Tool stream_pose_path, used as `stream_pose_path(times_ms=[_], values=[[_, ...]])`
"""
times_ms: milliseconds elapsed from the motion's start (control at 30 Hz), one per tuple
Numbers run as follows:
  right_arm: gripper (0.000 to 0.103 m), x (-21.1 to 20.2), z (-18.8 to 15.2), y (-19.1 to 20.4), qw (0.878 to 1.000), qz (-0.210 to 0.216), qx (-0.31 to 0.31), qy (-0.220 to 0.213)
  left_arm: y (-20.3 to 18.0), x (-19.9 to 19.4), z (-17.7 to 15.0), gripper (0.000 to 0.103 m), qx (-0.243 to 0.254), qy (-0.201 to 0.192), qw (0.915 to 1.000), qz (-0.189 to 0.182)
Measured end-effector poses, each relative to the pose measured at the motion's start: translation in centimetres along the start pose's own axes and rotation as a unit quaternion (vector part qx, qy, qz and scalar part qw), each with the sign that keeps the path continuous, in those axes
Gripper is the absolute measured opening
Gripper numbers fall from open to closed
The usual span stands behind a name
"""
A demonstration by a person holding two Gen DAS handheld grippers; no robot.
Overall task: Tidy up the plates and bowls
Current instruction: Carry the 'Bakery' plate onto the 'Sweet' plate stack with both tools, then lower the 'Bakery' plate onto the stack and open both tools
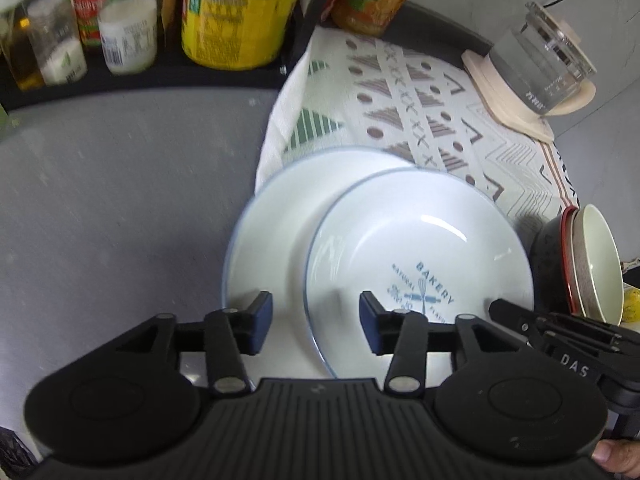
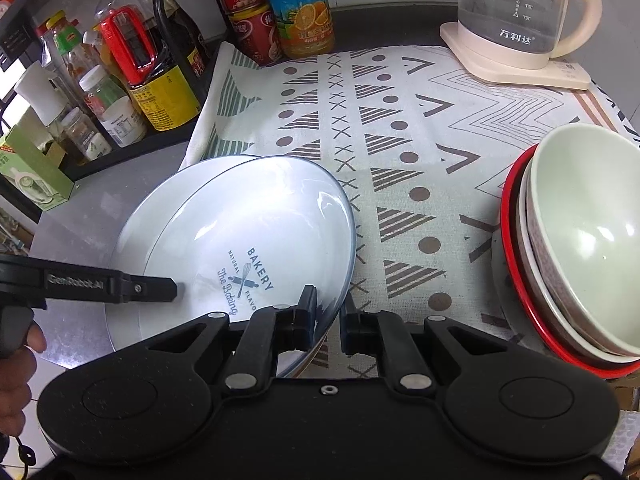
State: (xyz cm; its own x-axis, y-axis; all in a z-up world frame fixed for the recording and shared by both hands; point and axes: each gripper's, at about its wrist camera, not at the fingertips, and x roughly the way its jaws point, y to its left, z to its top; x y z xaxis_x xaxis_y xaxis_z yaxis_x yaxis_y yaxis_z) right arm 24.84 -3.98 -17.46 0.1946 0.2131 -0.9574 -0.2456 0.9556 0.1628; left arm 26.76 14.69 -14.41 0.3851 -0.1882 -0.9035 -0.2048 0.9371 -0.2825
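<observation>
Plates: two white, blue-rimmed, stacked off-centre. The upper plate (image 2: 256, 236) carries the print "BAKERY"; the lower plate (image 1: 272, 236) shows as a crescent at its left and far side. Both sit half on the grey table (image 1: 120, 184), half on the patterned cloth (image 2: 400, 128).

Orientation: in the right wrist view the upper plate tilts, its right edge raised off the cloth and its left side down on the lower plate. It appears as an ellipse with its long axis running from lower left to upper right. The printed text reads diagonally, the whisk-and-rolling-pin motif near the plate's centre.

Right tongs (image 2: 325, 320): your jaws are nearly closed and pinch the near right rim of the upper plate, one pad inside the rim, one outside.

Left tongs (image 1: 316, 324): your jaws stand partly apart. The near rim of the upper plate passes between the blue pads (image 1: 262, 320) without touching either; the left pad hangs over the lower plate, the right pad over the print. Nothing is gripped. In the right wrist view one finger of these tongs reaches in from the left over the upper plate.

Bowls: a stack of bowls (image 2: 576, 240) sits at the right on the cloth, well apart from the plates; pale green bowl on top, a red rim lowest. The stack leans, mouths facing left.
</observation>
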Motion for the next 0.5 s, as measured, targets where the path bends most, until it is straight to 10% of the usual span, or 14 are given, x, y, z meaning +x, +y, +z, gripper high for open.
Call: stream_pose_path(times_ms=[500], values=[[0.014, 1.2, 0.0, -0.1, 1.000, 0.003, 0.013, 0.015, 1.6, -0.5, -0.2, 0.061, -0.023, -0.017, 0.9977, 0.061]])
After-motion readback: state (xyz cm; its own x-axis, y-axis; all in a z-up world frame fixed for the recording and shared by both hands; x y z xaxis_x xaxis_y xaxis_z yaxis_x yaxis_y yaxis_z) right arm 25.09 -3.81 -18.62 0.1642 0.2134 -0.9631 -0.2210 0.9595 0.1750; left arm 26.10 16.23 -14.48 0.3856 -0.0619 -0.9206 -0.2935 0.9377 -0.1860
